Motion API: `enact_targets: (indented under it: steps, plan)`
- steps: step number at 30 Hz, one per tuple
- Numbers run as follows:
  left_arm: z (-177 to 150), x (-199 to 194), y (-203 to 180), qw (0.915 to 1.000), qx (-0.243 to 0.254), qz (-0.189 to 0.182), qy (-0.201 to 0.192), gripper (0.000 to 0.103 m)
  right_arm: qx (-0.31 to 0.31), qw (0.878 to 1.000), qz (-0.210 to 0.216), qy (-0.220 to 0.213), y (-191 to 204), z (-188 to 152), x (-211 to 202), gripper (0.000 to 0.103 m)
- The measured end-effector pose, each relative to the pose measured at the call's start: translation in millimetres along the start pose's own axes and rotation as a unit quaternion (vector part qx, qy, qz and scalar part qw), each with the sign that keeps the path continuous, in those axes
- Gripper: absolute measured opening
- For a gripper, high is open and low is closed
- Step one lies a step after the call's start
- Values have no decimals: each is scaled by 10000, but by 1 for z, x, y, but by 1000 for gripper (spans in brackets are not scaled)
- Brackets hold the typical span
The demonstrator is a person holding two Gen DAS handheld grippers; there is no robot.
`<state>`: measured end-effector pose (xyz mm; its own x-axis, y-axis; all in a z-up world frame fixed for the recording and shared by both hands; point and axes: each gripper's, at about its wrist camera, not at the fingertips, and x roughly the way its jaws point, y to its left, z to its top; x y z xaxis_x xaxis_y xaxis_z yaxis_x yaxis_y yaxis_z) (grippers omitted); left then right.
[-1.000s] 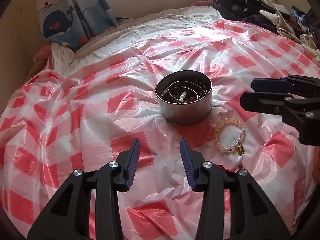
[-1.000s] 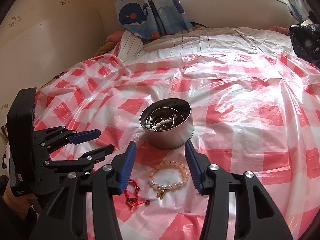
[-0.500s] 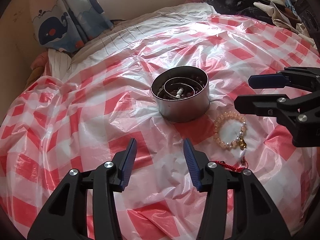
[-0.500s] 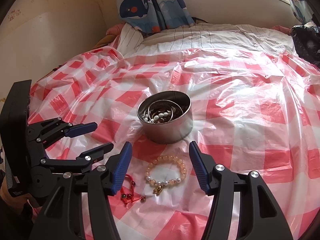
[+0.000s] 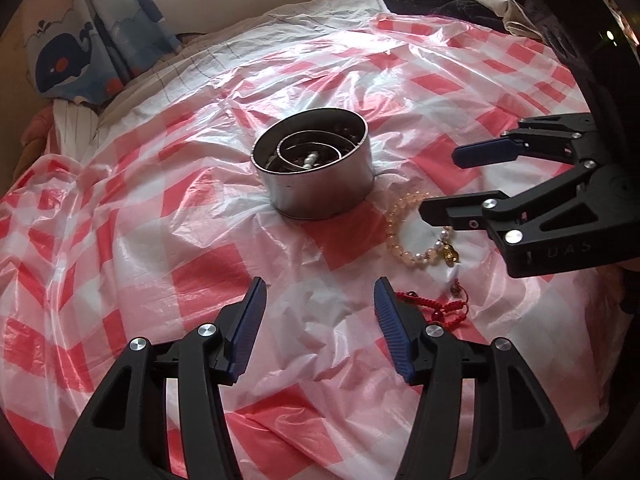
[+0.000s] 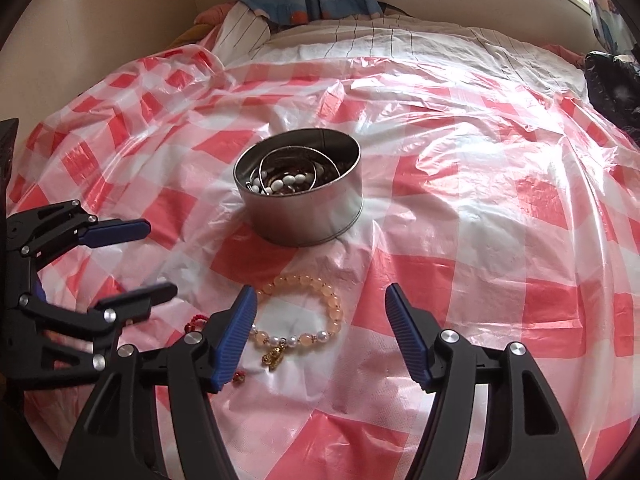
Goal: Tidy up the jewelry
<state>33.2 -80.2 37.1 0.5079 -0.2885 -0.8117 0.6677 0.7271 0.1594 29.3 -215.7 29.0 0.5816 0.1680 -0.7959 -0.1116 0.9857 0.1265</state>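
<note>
Both grippers' jaws have just widened — right gripper over beaded bracelet.

- A bed is covered by a crinkled red-and-white checked plastic sheet.
- A round metal tin is set on the sheet.
- A peach bead bracelet is laid just in front of the tin.
- A red cord bracelet is laid beside the bead bracelet, farther from the tin.
</note>
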Motion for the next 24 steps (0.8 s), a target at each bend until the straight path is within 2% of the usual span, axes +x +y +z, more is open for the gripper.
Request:
enact_targets:
  steps: [4, 7, 10, 13, 17, 19, 21, 24]
  plan:
    - [-4, 15, -13, 9995, 229, -55, 201, 54, 22, 9999, -109, 89, -5, -3, 8, 69]
    - [-8, 24, -19, 9986, 443, 56, 298, 55, 19, 9997, -170, 150, -6, -3, 14, 71]
    - [-5, 28, -8, 9974, 270, 599, 302, 57, -178, 9989, -368, 211, 0, -3, 19, 79]
    - [-5, 31, 17, 9933, -135, 1112, 283, 60, -616, 9955, -463, 548, 11, -8, 28, 80]
    - [-5, 23, 37, 9859, -304, 1636, 194, 60, -1250, 9876, 244, 913, 29, -19, 19, 80]
    - [-4, 17, 44, 9860, -403, 1616, 122, 60, -1111, 9888, 505, 859, 23, -18, 11, 80]
    - [-4, 9, 51, 9885, -622, 1380, -67, 60, -845, 9926, 448, 755, 14, -14, 11, 80]
    - [1, 3, 54, 9922, -777, 902, -373, 60, -764, 9940, 345, 698, 11, -14, 13, 81]
